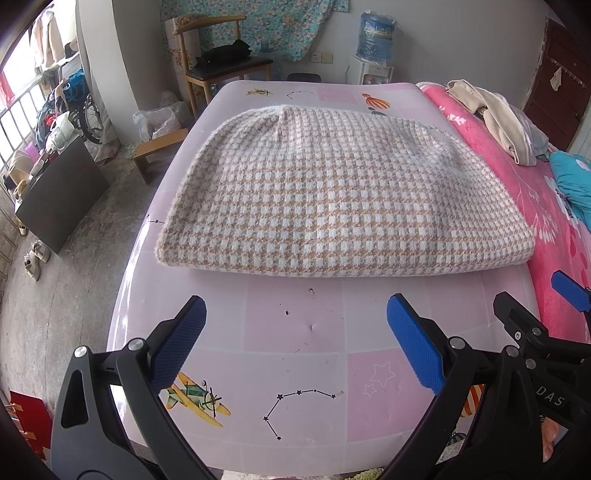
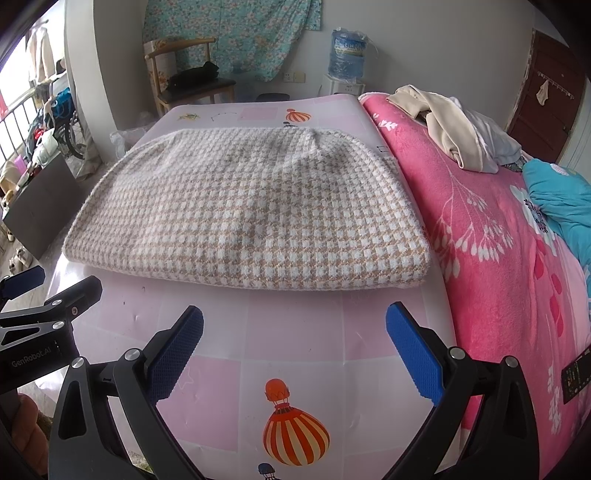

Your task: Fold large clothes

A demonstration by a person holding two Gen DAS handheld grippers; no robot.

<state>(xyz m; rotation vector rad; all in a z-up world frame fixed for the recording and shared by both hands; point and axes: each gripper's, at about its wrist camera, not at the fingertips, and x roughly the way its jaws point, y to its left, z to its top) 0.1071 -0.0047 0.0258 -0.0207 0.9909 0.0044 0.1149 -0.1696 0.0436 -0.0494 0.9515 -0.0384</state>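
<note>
Both claws wide open, empty: left claw [image 1: 295, 343] "DAS", right claw [image 2: 294, 347] "GenRobot.AI"; sweater [image 1: 332, 199] folded.

Both wrist views look forward over pink mat [image 1: 295, 325], sharing folded checked garment [image 1: 332, 192].

We cannot read the water jug [image 1: 375, 35] label; the teal blanket [image 2: 565, 206] runs off the right edge, far-right.
</note>
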